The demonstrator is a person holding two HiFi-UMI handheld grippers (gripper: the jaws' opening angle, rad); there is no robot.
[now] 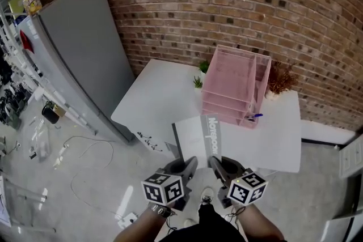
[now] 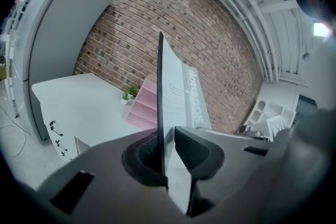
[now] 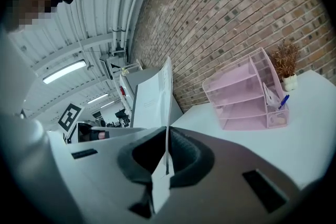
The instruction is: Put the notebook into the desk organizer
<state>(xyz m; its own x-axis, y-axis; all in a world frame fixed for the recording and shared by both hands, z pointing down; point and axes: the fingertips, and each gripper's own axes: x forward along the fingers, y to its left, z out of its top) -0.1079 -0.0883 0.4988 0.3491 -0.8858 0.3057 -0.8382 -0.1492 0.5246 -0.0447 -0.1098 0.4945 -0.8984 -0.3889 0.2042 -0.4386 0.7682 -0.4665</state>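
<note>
Grey notebook (image 1: 195, 136) lettered "Notebook", jaws of left gripper (image 1: 190, 164) and right gripper (image 1: 216, 162) clamped on it

The desk organizer (image 1: 235, 85) stands on the table (image 1: 153, 105) behind the notebook (image 1: 195, 136) (a plant (image 1: 198, 83) at its left).

The organizer (image 1: 229, 77) is pink — the notebook (image 1: 193, 138) grey.

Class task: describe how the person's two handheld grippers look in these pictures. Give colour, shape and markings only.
The left gripper and the right gripper look alike. Each has a smooth grey body that narrows to two jaws lined with dark pads. Each also carries a cube with black-and-white square markers on its faces: the left cube and the right cube.
</note>
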